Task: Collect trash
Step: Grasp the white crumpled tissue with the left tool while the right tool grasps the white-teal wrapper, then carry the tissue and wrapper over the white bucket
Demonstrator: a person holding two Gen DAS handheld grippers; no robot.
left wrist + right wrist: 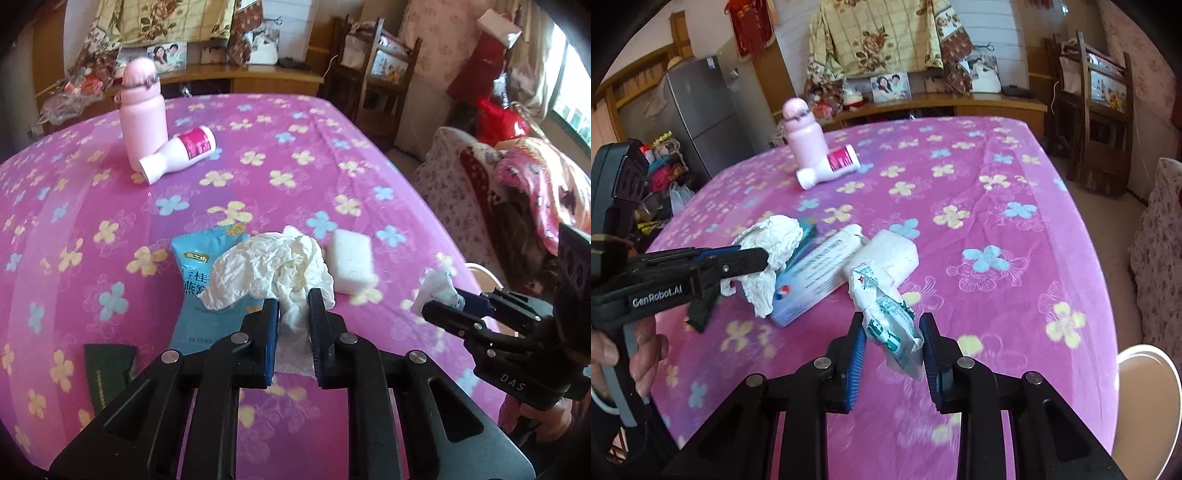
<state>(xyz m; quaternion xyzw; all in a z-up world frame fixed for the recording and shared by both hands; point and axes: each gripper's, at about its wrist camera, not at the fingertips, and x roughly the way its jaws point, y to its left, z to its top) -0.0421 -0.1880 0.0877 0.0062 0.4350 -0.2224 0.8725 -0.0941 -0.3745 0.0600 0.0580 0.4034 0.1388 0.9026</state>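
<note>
Left wrist view: left gripper (293,304) clamped on crumpled white tissue (273,271), blue packet (207,280) beneath it left of the jaws; right wrist view: right gripper (892,330) jaws apart around a crumpled wrapper (890,317), contact unclear.

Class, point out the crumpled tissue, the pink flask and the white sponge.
crumpled tissue (273,266): left wrist view, wrinkled middle.
pink flask (143,122): left wrist view, body below the cap.
white sponge (351,260): left wrist view, top face.
</note>
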